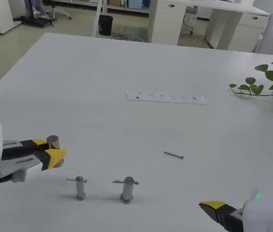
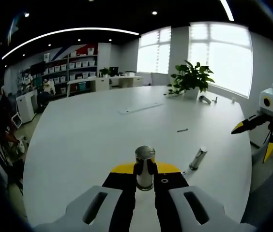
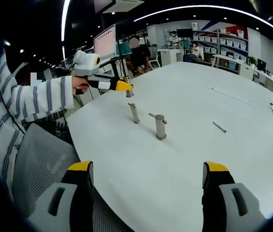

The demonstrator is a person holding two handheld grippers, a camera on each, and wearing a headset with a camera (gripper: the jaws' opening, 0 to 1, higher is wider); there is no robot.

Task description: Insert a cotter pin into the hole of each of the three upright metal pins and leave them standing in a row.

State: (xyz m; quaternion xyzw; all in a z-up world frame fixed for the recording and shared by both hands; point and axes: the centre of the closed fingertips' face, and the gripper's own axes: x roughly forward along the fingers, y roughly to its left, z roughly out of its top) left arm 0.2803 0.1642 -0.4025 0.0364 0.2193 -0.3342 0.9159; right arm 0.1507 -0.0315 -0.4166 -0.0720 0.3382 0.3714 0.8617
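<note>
No legible text anywhere, power strip point(image 1: 166, 97) markings too small to read, shelf boxes point(image 2: 73, 65) at eleven o'clock in the left gripper view blurred

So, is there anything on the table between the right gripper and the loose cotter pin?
Nothing visible. The right gripper, jaws open, faces bare table up to the cotter pin. The two fitted metal pins stand off to its left, out of that path, and the power strip lies beyond the cotter pin.
</note>
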